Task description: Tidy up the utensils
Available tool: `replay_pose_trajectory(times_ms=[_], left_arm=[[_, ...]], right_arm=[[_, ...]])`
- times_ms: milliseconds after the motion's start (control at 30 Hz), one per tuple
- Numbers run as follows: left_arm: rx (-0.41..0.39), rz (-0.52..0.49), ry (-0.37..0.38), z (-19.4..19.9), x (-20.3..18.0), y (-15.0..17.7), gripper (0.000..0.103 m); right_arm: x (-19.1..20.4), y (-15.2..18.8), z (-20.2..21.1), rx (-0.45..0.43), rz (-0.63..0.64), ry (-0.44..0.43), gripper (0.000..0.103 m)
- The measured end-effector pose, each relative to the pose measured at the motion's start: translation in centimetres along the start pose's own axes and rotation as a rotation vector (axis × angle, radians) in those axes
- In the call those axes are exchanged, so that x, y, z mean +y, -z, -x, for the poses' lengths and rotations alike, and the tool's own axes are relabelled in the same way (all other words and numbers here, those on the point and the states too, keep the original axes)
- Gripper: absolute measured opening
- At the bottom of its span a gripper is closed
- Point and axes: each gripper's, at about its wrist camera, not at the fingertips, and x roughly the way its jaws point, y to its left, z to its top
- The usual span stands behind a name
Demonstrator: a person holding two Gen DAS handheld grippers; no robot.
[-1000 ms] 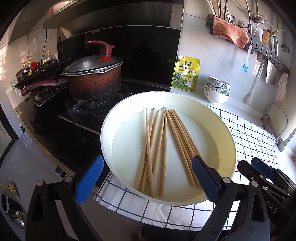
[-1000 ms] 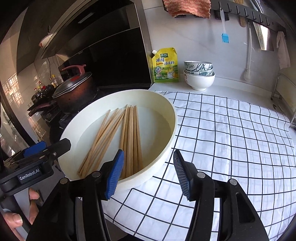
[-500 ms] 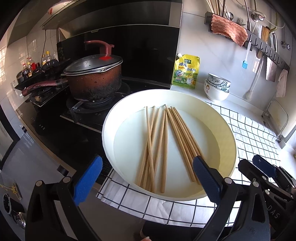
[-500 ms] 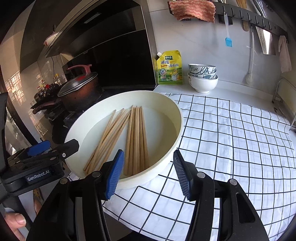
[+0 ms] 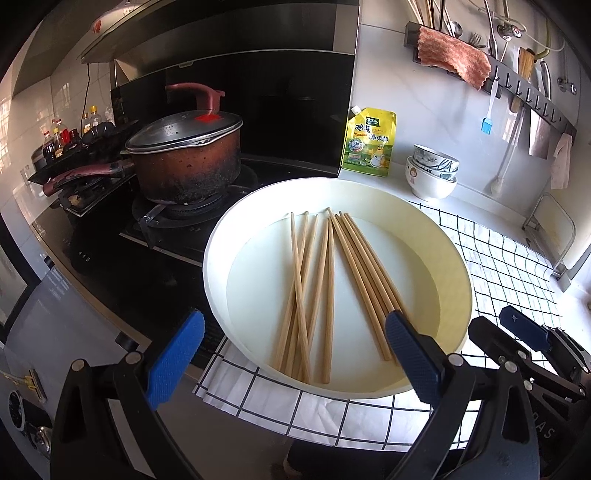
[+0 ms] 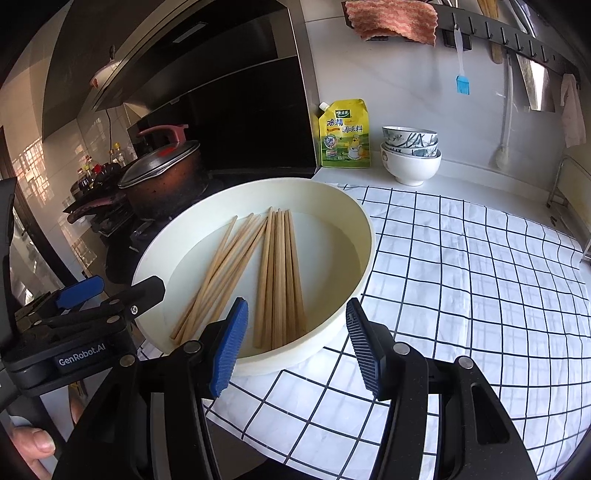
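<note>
1. A round cream basin (image 5: pixel 458 280) was seen standing on a white checked cloth (image 6: pixel 461 280) laid over the counter (image 6: pixel 465 184), its left edge reaching over toward the stove (image 5: pixel 155 236).
2. Wooden chopsticks (image 5: pixel 325 280) were found lying flat on the basin floor in two loose groups: a crossed, fanned bundle on the left and a straighter, tighter row on the right, the two groups nearly meeting at their far ends.
3. The left hand-held gripper (image 5: pixel 291 354) was held just above the near rim of the basin, its blue pads wide apart and nothing between them.
4. The right hand-held gripper (image 6: pixel 295 343) was held at the near right rim of the basin, its pads apart and clamped on nothing; the rim could be seen in the gap.
5. A lidded, scorched pot (image 5: pixel 188 162) was seen on the stove, far left of the basin.
6. A yellow pouch (image 6: pixel 343 133) and stacked bowls (image 6: pixel 410 155) were set against the far wall.
7. A pink cloth (image 6: pixel 391 18) and a blue brush (image 6: pixel 461 70) were hung from a wall rail (image 6: pixel 517 37).
</note>
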Motion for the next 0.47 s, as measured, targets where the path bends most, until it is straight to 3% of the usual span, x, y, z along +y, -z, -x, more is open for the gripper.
replay_pose_trajectory(times_ms=[467], left_arm=[[0.010, 0.009, 0.005, -0.07, -0.11, 0.14, 0.097]], right_arm=[[-0.12, 0.10, -0.12, 0.000, -0.005, -0.001, 0.055]])
